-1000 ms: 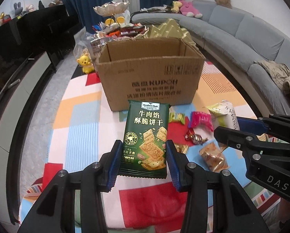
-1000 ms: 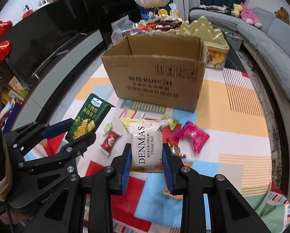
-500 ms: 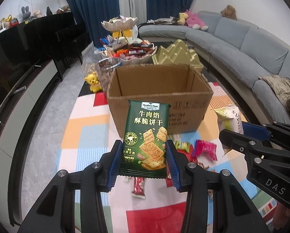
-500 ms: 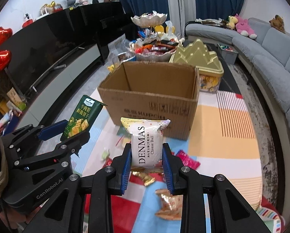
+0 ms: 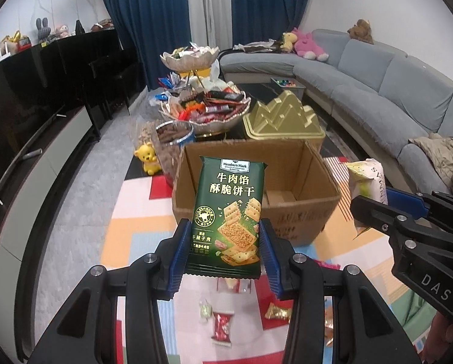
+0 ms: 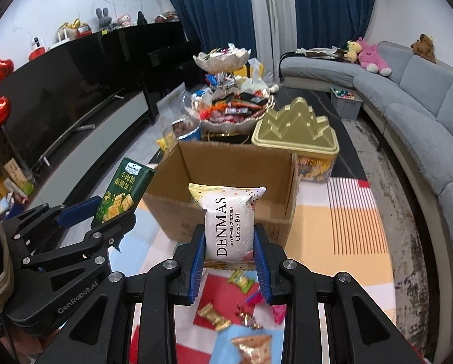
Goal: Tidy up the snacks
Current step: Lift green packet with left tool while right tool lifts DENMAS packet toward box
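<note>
At the centre of both views stands an open brown cardboard box [image 5: 290,194] on a bright patchwork cloth [image 5: 129,236]; its flaps are up, and the part of its floor that shows is bare cardboard. Behind it, toward the upper middle of the frame, a two-tier scalloped silver dish [image 6: 231,110] is heaped with wrapped sweets, and just to its right sits a clear tub with a gold mountain-shaped lid [image 6: 296,133], biscuits showing through its side. A small round tin of brown snacks [image 5: 174,133] and a yellow bear toy [image 5: 147,157] sit left of the box.

Low in the left wrist view, the left gripper [image 5: 225,253] pinches a dark green packet of beef-filled crackers [image 5: 228,215] upright between its blue pads, held in front of the box's near wall. In the right wrist view, the right gripper [image 6: 229,250] is pressed onto a white Denmas cheese ball bag [image 6: 229,221], also upright and before the box's front edge. Each gripper appears at the edge of the other's view, so the two sit side by side.

Loose wrapped sweets [image 6: 214,318] lie scattered on the cloth below the grippers. A grey curved sofa [image 5: 393,91] with plush toys fills the right; a long black cabinet [image 5: 44,91] runs along the left.
</note>
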Available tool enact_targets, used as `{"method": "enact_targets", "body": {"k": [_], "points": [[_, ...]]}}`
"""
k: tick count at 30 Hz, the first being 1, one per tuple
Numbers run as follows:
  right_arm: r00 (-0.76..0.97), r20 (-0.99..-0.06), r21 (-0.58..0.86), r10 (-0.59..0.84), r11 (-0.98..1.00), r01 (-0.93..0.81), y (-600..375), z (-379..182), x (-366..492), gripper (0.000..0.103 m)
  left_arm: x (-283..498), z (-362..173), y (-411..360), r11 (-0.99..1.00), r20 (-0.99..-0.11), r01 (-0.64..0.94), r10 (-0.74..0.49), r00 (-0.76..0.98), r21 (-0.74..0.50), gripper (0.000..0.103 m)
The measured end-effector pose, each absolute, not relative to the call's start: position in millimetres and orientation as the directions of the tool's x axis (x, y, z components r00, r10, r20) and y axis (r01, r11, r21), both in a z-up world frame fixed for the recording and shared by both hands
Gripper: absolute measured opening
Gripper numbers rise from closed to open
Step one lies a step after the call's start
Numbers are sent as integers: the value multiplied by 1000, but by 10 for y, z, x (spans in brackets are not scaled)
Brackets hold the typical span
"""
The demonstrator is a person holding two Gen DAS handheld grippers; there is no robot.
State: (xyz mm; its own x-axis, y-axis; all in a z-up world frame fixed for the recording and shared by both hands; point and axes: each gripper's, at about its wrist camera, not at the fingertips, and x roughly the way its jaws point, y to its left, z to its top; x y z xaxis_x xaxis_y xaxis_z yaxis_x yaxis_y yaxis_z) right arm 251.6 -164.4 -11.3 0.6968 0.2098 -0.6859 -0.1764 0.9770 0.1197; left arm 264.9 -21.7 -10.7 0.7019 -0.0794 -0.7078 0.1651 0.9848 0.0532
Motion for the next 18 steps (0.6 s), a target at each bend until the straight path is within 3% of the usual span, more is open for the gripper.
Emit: {"method": "enact_targets", "body": {"k": [18], "points": [[719,-676,87,163,986,-142,-1545,80,3077,31,3308,84,-173,987,-717,157,-96,690,20,44]]}}
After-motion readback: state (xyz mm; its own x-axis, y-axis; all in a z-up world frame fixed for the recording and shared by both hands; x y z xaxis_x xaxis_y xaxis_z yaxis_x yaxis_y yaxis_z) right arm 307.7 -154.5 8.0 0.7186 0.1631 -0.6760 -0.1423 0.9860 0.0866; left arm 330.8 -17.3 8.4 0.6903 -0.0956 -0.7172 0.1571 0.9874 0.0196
